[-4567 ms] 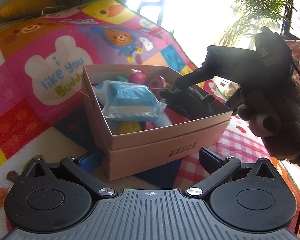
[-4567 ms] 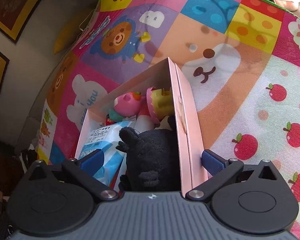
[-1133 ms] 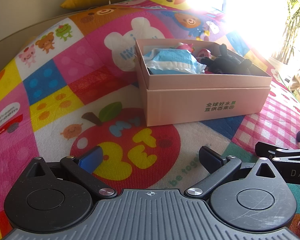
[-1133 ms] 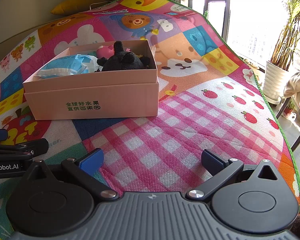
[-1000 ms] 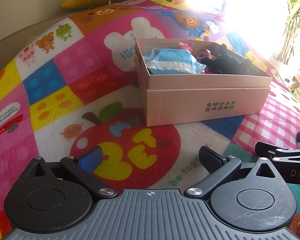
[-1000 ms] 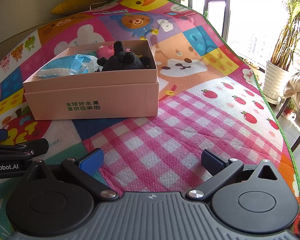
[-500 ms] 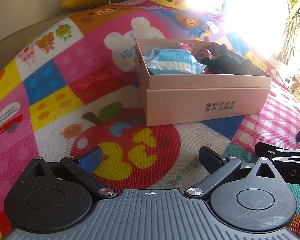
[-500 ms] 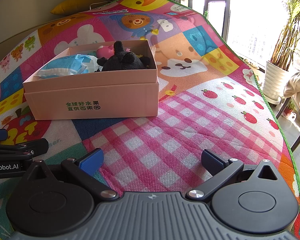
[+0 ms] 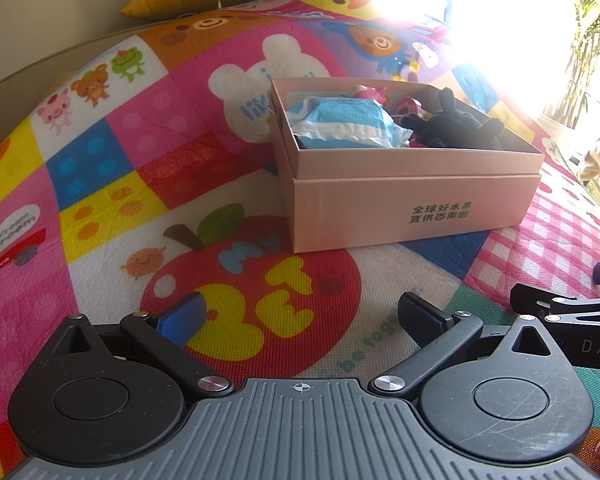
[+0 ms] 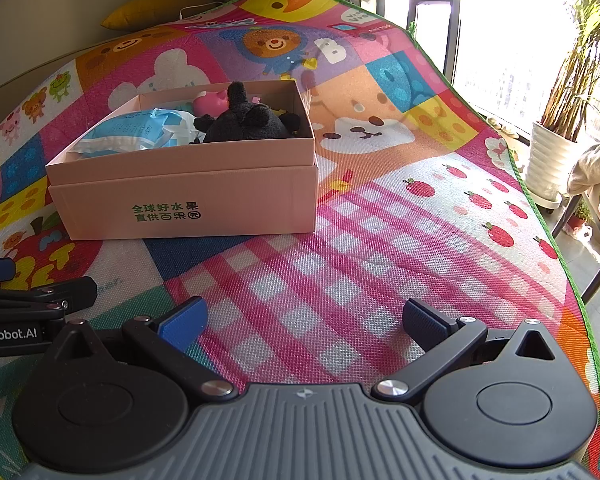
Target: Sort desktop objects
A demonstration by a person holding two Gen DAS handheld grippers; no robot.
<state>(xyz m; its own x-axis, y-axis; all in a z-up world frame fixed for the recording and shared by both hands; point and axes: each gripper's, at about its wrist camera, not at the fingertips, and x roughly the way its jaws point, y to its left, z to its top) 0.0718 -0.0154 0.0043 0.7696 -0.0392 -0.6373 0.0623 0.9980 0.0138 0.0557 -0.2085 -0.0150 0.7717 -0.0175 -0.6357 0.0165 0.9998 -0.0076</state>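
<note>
Pink box point(image 10: 188, 196): on play mat point(image 10: 360, 264), holding black plush point(image 10: 248, 124), blue-white packet point(image 10: 128, 134) and pink toys point(image 9: 370, 94). No loose items visible on the mat. Left hand-held gripper point(image 9: 300, 314) and right hand-held gripper point(image 10: 304, 318): fingers spread, empty, well short of the box. You appear finished; keep both low, clear of the walls.

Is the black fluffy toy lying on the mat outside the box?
No, the black fluffy toy sits inside the pink box, beside the blue and white packet.
</note>
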